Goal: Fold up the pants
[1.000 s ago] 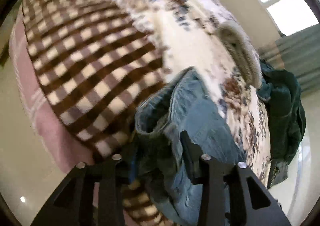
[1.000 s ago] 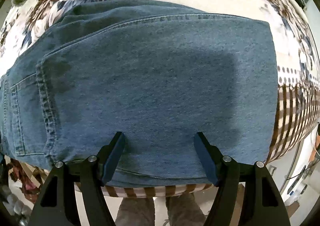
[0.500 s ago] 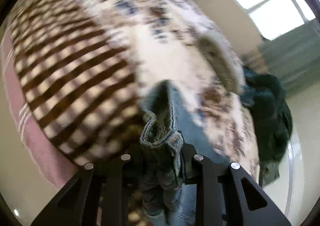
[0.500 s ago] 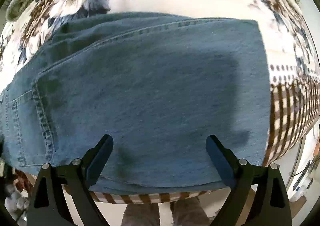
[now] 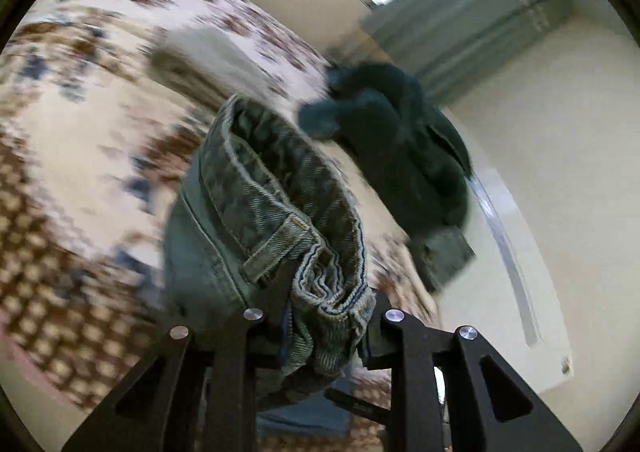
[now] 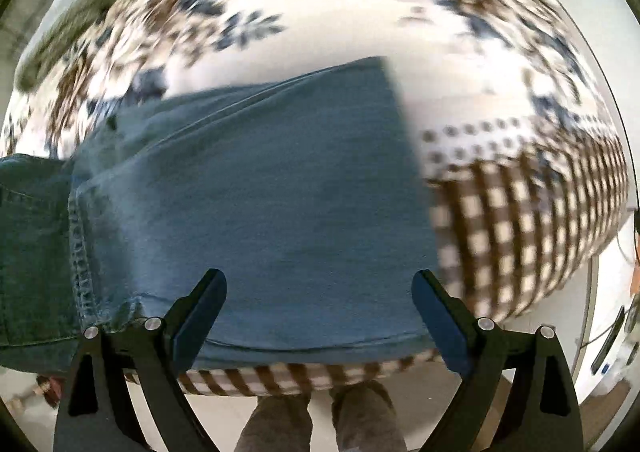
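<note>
1. Jeans [image 5: 280, 212] hang bunched from my left gripper [image 5: 320, 326]; its jaws are clamped tight on the waistband, a belt loop [image 5: 276, 248] just above the pinch.
2. I see the lifted denim raised off the bedspread [image 5: 80, 124], which is blurred in the left view.
3. My right gripper [image 6: 320, 312] hovers over the jeans [image 6: 272, 204] with jaws spread wide, holding nothing.
4. In the right view the folded jeans lie flat on the bedspread [image 6: 520, 212], near its checked edge.
5. I note a dark green garment [image 5: 400, 148] heaped at the bed's far side, beyond the waistband.
6. My shoes [image 6: 320, 420] show below the bed edge.
</note>
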